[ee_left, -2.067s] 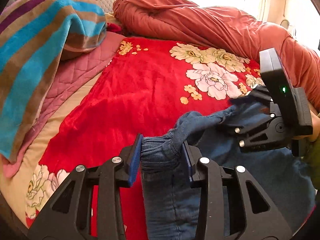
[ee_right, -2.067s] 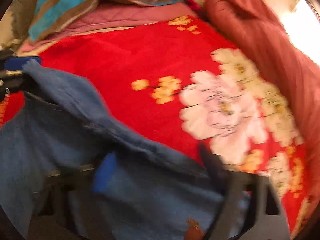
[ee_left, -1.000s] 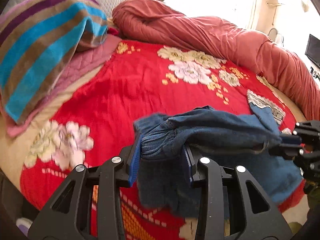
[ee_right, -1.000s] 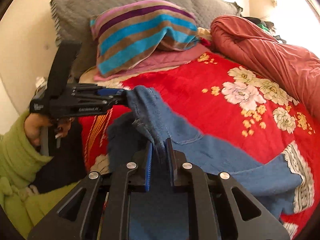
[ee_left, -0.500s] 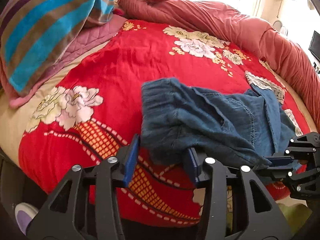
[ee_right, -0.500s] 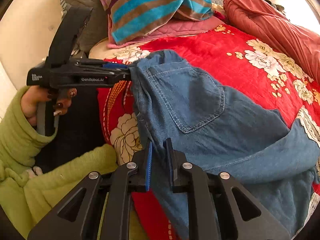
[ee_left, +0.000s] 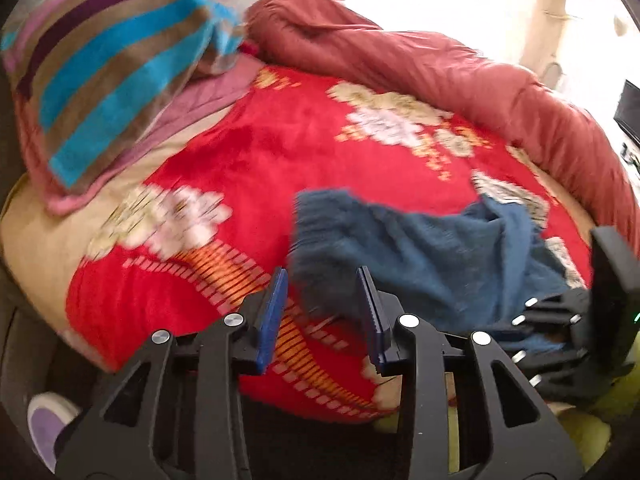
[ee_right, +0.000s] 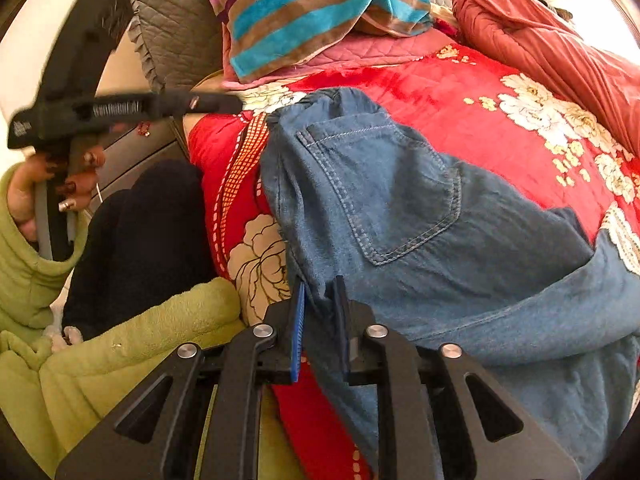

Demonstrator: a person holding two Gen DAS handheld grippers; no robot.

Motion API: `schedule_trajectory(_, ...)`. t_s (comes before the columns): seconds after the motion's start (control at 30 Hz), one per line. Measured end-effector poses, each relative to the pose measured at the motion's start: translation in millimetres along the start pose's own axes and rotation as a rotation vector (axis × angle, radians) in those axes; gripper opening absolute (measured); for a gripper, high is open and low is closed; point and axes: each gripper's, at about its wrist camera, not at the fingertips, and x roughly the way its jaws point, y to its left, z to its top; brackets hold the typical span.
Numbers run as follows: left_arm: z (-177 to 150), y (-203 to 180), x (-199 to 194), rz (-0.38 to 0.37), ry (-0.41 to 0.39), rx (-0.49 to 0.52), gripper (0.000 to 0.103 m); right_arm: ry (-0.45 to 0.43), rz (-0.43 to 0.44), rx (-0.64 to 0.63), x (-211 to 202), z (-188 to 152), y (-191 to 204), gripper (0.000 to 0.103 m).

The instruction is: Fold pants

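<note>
The blue denim pants [ee_right: 400, 216] lie spread on the red floral bedspread [ee_right: 460, 80] at the near edge of the bed, back pocket up. The right gripper [ee_right: 320, 312] has its fingers pressed together on the near hem of the pants. The left gripper [ee_left: 322, 308] has just been closing; its fingers stand spread with the waistband corner showing between them, and blur hides whether they touch it. A striped blanket [ee_right: 312, 12] sits on a pink quilt [ee_right: 360, 54] at the far left, a rust-red duvet [ee_left: 420, 64] is bunched along the far right, and a green sleeve [ee_right: 28, 248] shows near left.
</note>
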Motion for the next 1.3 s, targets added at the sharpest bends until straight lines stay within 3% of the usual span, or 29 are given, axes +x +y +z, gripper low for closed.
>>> schedule_trajectory(0.1,9.9,-23.7,21.7,-0.050,0.037,0.052,0.028,-0.002,0.008,0.009,-3.0,-1.9,-0.7,0.016)
schedule_trajectory(0.23,-5.5,-29.6,60.8,0.003,0.137,0.089,0.028,-0.043,0.053,0.000,-28.1,0.3,0.4,0.024)
schedule_trajectory(0.3,-14.0,-24.5,66.3,-0.008,0.138,0.076,0.028,-0.120,0.034,0.007,-49.2,6.2,-4.6,0.029)
schedule_trajectory(0.4,-16.2,-21.1,62.1,-0.016,0.127,0.067,0.028,-0.157,-0.023,0.035,-55.3,13.2,-14.6,0.041)
schedule_trajectory(0.5,-19.7,-20.3,61.2,-0.019,0.122,0.062,0.028,-0.113,-0.048,0.084,-36.3,14.0,-23.3,0.041)
schedule_trajectory(0.67,-22.1,-19.5,60.0,-0.033,0.119,0.059,0.028,0.069,-0.066,0.147,10.9,-6.4,-27.0,0.041)
schedule_trajectory(0.8,-23.3,-19.2,60.7,-0.036,0.116,0.058,0.028,0.062,-0.045,0.172,8.4,-7.4,-27.5,0.041)
schedule_trajectory(0.93,-22.2,-19.6,57.7,-0.027,0.122,0.051,0.028,-0.001,-0.034,0.183,-13.5,-3.5,-27.8,0.041)
schedule_trajectory(1.0,-21.8,-21.3,53.3,-0.024,0.125,0.049,0.033,-0.038,-0.043,0.189,-26.9,0.9,-30.7,0.046)
schedule_trajectory(1.3,-15.9,-38.5,15.2,-0.004,0.046,0.056,0.045,-0.173,-0.192,0.279,-88.3,-6.3,-74.3,0.056)
